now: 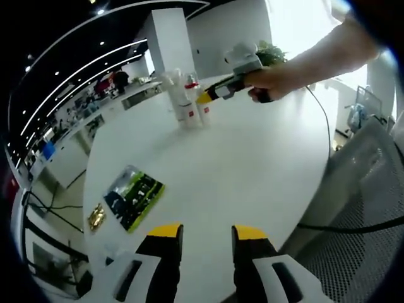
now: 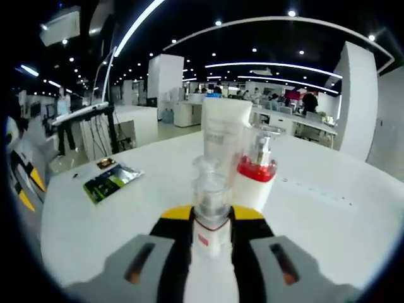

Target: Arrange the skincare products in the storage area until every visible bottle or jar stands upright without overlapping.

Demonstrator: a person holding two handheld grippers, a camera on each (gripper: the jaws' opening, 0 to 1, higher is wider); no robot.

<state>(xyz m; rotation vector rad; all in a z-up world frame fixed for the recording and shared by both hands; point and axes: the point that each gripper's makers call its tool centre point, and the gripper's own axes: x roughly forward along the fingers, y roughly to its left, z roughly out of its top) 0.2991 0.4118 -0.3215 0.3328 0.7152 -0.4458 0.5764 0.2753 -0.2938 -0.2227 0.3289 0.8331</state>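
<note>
Right gripper (image 2: 211,218) clamps clear-capped white bottle (image 2: 211,208), frame centre-bottom.
Left gripper (image 1: 206,235) open over white table (image 1: 252,164). Tube (image 2: 224,136) and red-collared pump bottle (image 2: 255,173) behind; bottle base hidden.

Bright ceiling strips (image 2: 265,63) and spot lamps light the room evenly. In the left gripper view a window (image 1: 297,25) blows out to white glare behind the hand (image 1: 268,82). The white table (image 1: 252,164) reflects softly, with faint shadows. Fisheye bending curves every line near the edges. In the right gripper view the nearest bottle (image 2: 210,208) is blurred; the far room is soft.
</note>
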